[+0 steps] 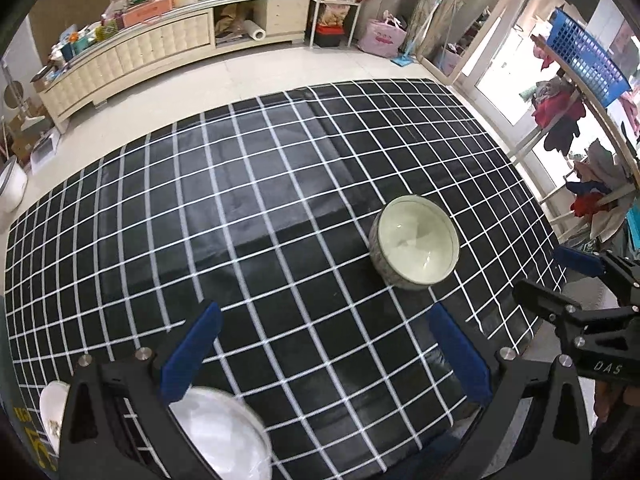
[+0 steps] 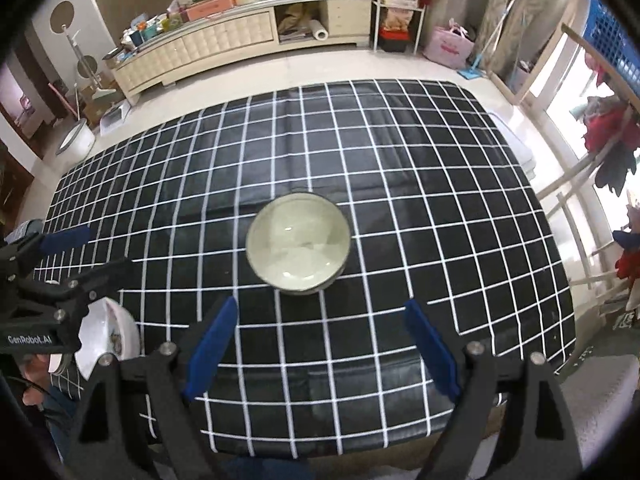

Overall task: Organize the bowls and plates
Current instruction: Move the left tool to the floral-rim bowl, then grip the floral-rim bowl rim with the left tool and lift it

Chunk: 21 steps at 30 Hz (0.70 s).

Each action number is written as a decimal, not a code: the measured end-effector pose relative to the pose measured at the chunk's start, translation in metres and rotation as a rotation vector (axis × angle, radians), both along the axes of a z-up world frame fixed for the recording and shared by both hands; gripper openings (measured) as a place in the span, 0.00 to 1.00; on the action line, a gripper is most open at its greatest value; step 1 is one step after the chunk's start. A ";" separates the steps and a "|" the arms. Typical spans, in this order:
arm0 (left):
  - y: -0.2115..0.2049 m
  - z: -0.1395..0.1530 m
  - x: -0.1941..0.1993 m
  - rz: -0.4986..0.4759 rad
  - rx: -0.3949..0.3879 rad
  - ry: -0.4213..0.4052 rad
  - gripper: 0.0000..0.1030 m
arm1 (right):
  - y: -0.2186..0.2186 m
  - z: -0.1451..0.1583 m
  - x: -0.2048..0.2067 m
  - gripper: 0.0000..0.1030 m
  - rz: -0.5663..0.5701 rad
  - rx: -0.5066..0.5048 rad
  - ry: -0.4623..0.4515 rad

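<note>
Bowls and plates counted on the black checked tablecloth (image 2: 400, 152): one pale green bowl (image 2: 298, 242), upright and alone near the cloth's middle, plus two white dishes at the near left corner. Right gripper (image 2: 320, 320) spread wide, both blue fingers (image 2: 212, 344) bare, hovering over the cloth on the near side of the green bowl, apart from it, nothing between the pads. Left gripper (image 1: 324, 336) likewise wide open, blue fingers (image 1: 192, 356) clasping nothing, poised left of the green bowl (image 1: 414, 242) and above the near left corner. Directly under its left finger, one white bowl (image 1: 224, 432), partly hidden by the black frame; further left of that, one white plate (image 1: 52, 408) with a small pattern, only its edge showing. Same patterned white dish (image 2: 112, 336) seen beneath the left gripper from the right wrist view. Beyond the cloth's far edge, one long cream cabinet (image 2: 240, 36) piled with clutter.
</note>
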<state>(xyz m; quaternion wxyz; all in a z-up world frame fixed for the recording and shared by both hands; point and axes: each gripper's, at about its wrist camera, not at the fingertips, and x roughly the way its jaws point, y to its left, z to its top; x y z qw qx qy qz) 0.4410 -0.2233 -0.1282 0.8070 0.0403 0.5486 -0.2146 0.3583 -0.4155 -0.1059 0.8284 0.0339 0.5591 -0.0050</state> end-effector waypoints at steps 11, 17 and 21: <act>-0.056 -0.045 0.036 -0.035 0.067 0.029 1.00 | -0.038 -0.045 0.042 0.86 -0.053 0.003 0.040; -0.076 -0.073 0.053 -0.042 0.108 0.061 1.00 | -0.049 -0.069 0.059 0.86 -0.072 0.041 0.067; -0.081 -0.083 0.059 -0.036 0.075 0.077 0.87 | -0.048 -0.081 0.066 0.73 -0.046 0.018 0.075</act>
